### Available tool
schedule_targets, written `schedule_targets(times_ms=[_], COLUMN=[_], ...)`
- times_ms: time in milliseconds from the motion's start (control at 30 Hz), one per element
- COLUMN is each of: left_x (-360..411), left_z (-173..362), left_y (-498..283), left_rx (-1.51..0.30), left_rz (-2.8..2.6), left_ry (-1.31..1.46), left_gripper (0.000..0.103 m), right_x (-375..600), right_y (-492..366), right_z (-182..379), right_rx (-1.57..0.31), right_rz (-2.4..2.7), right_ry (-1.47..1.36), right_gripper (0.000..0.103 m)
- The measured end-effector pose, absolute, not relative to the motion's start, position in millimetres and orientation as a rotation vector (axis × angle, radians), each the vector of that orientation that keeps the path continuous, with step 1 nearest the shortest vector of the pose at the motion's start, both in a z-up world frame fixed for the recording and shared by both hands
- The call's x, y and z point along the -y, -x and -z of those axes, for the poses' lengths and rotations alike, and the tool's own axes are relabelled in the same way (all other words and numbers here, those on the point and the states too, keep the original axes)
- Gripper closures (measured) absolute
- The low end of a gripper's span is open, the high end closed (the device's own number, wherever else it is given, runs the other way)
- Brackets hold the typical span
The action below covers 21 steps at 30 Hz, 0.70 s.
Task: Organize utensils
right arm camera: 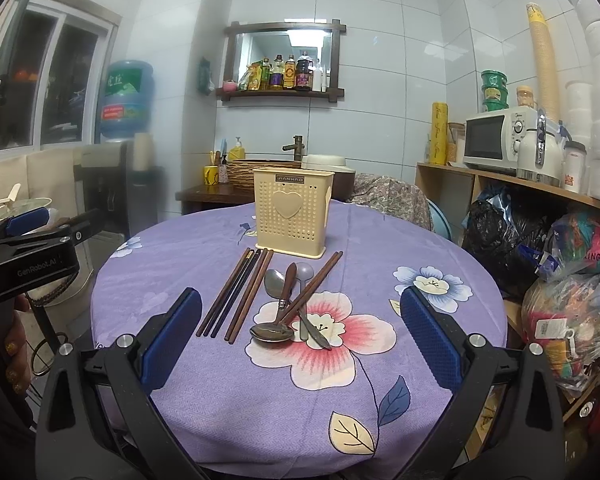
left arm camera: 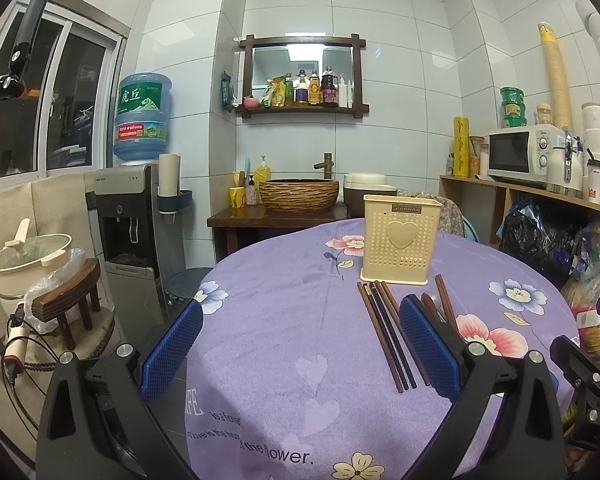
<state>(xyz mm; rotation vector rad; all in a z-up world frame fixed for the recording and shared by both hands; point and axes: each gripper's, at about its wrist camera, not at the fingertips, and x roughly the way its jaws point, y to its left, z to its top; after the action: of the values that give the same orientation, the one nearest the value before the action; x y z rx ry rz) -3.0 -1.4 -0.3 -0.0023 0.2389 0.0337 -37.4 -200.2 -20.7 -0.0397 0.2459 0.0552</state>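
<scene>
In the left wrist view, the left gripper [left arm camera: 300, 344] is spread wide above the purple tablecloth [left arm camera: 284, 312] and holds nothing; its right finger [left arm camera: 428, 344] hides part of the spoons, and the chopsticks [left arm camera: 384, 332] lie just in front of the cream holder [left arm camera: 400, 240]. In the right wrist view, the right gripper [right arm camera: 300, 340] is also spread and empty. The spoons [right arm camera: 288, 304] cross one another under one pair of chopsticks, so I think lifting one piece could drag the others. What the holder contains is not visible.
</scene>
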Motion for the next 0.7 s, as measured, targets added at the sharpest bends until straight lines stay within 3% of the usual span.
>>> schedule_targets(times_ms=[700], left_x=[1.8], left_z=[-0.5], left_y=[0.0], left_rx=[-0.258], left_rz=[-0.037], left_ry=[0.002], left_gripper=[0.005], right_x=[201.7], right_y=[34.8], right_z=[24.5], right_rx=[-0.263], right_rz=[-0.054], right_ry=[0.035], right_gripper=[0.005])
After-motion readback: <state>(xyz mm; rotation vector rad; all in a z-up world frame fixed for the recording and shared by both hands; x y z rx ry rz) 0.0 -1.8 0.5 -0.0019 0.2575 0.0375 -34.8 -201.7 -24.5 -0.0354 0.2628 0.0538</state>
